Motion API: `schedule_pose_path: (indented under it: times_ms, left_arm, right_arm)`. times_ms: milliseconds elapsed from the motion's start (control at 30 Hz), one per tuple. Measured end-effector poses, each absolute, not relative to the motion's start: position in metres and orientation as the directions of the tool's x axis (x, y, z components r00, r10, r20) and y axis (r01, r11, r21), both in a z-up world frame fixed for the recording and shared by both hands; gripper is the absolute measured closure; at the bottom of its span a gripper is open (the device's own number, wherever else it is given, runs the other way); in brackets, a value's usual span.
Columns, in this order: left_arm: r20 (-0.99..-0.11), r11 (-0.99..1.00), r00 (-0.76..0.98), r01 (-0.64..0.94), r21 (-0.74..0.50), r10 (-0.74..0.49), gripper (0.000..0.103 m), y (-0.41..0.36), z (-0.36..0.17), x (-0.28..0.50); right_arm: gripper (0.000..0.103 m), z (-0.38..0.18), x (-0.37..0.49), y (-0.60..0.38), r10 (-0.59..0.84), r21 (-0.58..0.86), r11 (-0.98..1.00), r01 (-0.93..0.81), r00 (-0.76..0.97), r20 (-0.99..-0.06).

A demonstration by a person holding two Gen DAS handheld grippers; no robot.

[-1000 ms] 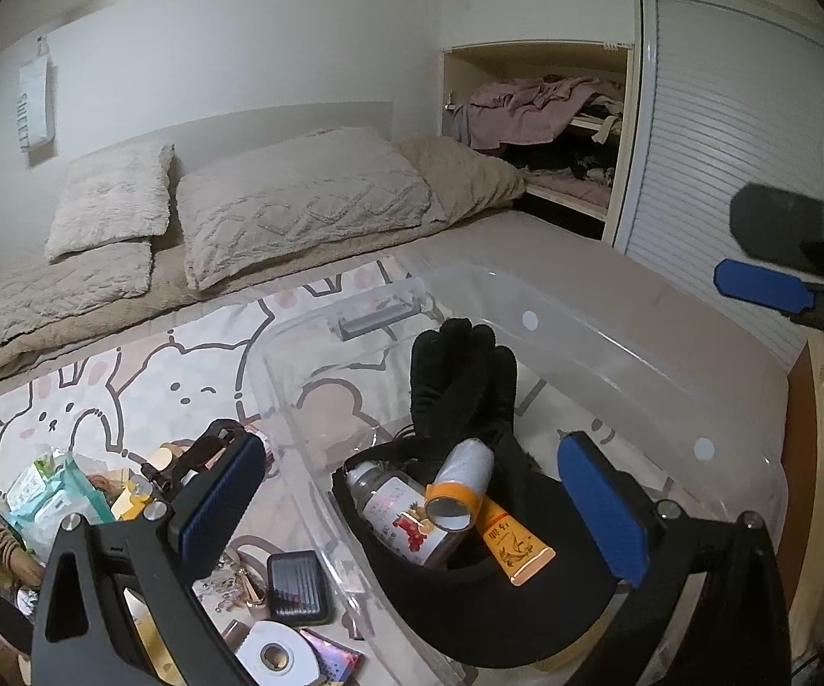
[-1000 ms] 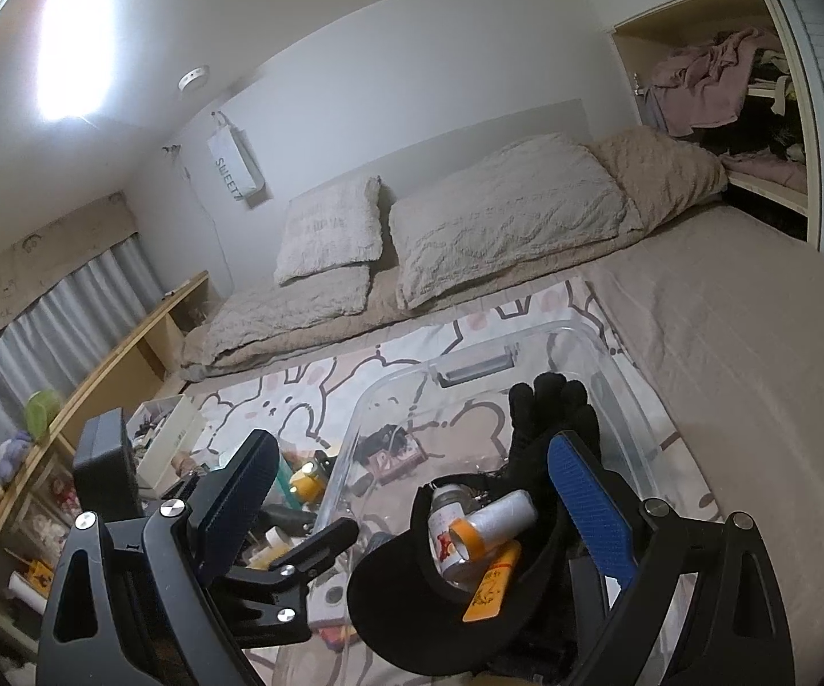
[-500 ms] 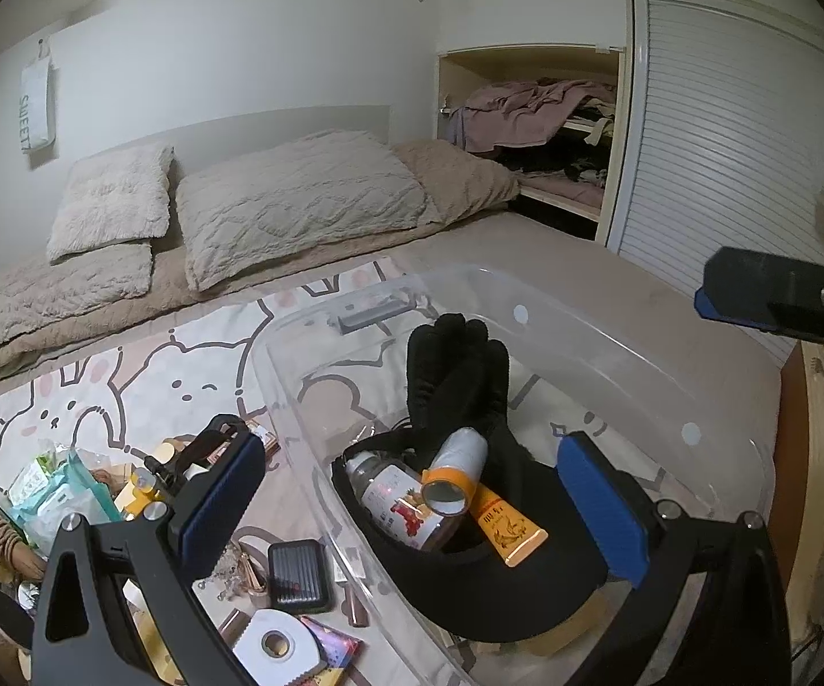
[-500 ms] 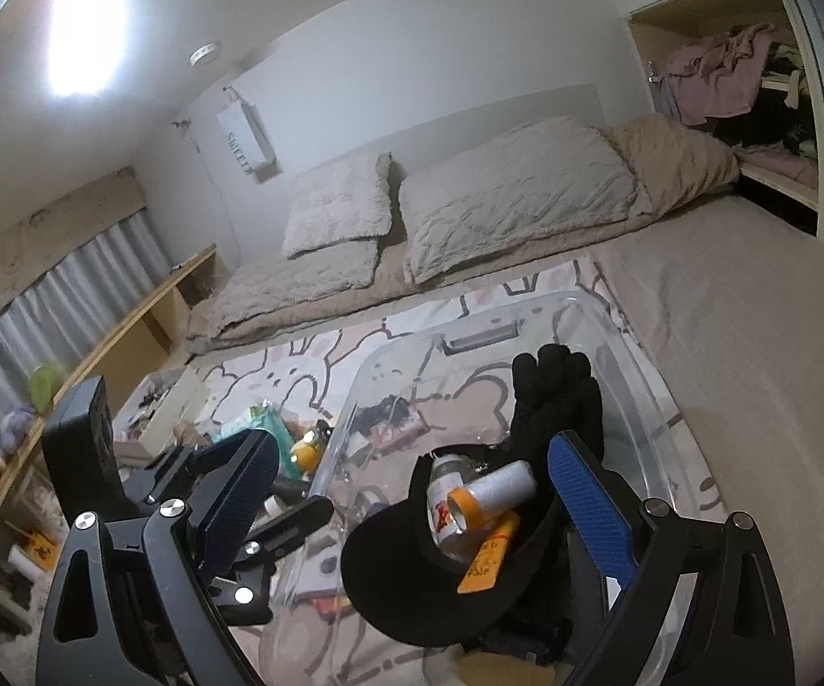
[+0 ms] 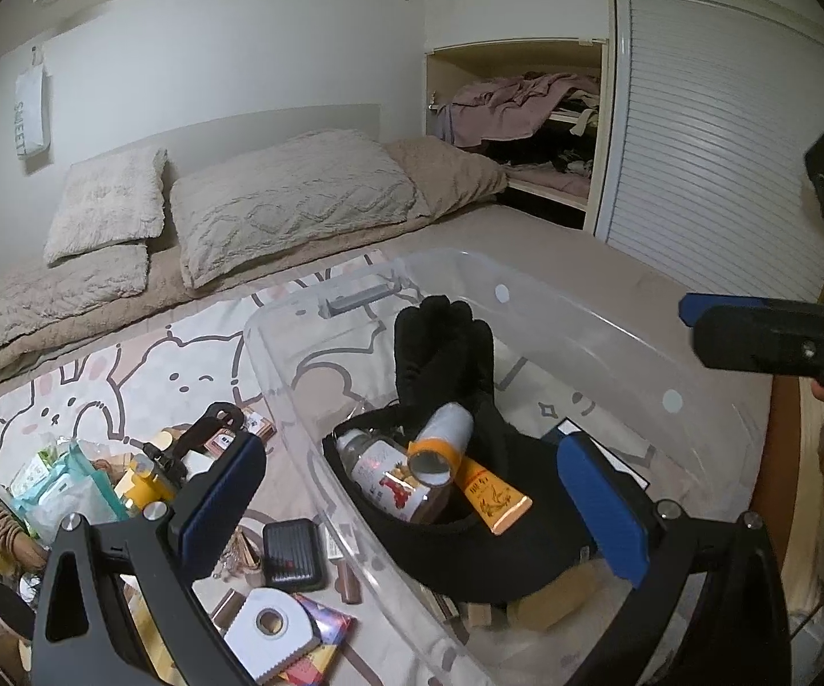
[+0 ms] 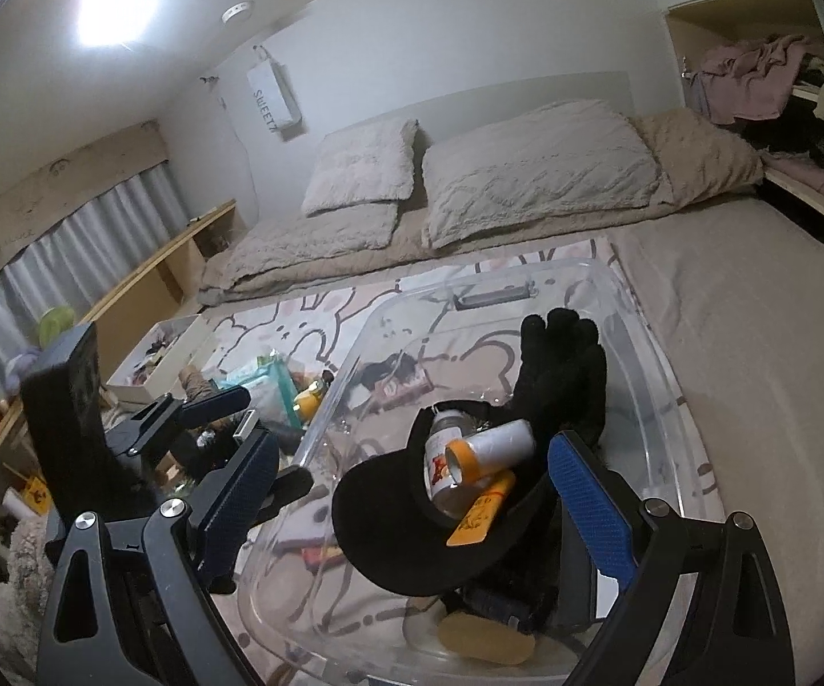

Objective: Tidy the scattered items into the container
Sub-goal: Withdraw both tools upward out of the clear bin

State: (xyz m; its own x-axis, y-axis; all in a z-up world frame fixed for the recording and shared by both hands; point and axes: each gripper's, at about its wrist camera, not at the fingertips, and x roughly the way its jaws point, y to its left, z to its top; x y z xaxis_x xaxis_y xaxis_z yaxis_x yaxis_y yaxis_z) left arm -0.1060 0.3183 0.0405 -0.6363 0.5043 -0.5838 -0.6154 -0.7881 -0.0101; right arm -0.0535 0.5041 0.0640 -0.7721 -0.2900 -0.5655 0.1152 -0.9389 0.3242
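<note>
Left wrist view: left gripper [image 5: 406,491] hanging spread wide, empty, above the clear container [image 5: 583,337] sitting on the bed; black cap [image 5: 503,543] lying inside, holding a jar [image 5: 389,474], tube [image 5: 492,494] and glove [image 5: 440,354]. Scattered items [image 5: 143,491] lying beside the container. Right wrist view: right gripper [image 6: 412,486] gaping open, nothing held; a blurred dark object, perhaps a spool [image 6: 498,606], lying under the cap.

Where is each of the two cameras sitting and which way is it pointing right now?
Left wrist: on the left gripper, looking across the clear bin toward the pillows; its open fingers show, the right gripper at right.
Right wrist: on the right gripper, above the bin's near end, facing the bed; its open fingers show, the left gripper at left.
Shared: bin, black cap, black glove.
</note>
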Motion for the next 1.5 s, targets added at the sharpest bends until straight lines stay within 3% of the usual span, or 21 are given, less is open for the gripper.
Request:
schedule_pose_path:
  times_ms: [433,600,800,1500]
  left_arm:
    - [-0.556,-0.798,-0.661,-0.603,-0.008,0.505,0.0,0.29,0.054,-0.089]
    - [-0.546,-0.797,-0.66,-0.604,-0.022,0.516,0.0,0.277,0.059,-0.085]
    - [-0.53,-0.812,-0.689,-0.583,-0.001,0.495,0.0,0.262,0.062,-0.076]
    - [-0.545,-0.825,-0.695,-0.565,0.011,0.469,0.0,0.218,0.038,-0.033]
  right_arm:
    - [0.008,0.102,-0.073,0.478,-0.237,0.281,-0.956,0.087,-0.795,-0.558]
    - [0.008,0.123,-0.07,0.467,-0.234,0.299,-0.95,0.087,-0.833,-0.501]
    - [0.008,0.111,-0.048,0.455,-0.277,0.352,-0.928,0.121,-0.857,-0.435]
    - [0.008,0.052,0.018,0.406,-0.236,0.194,-0.969,0.153,-0.805,-0.545]
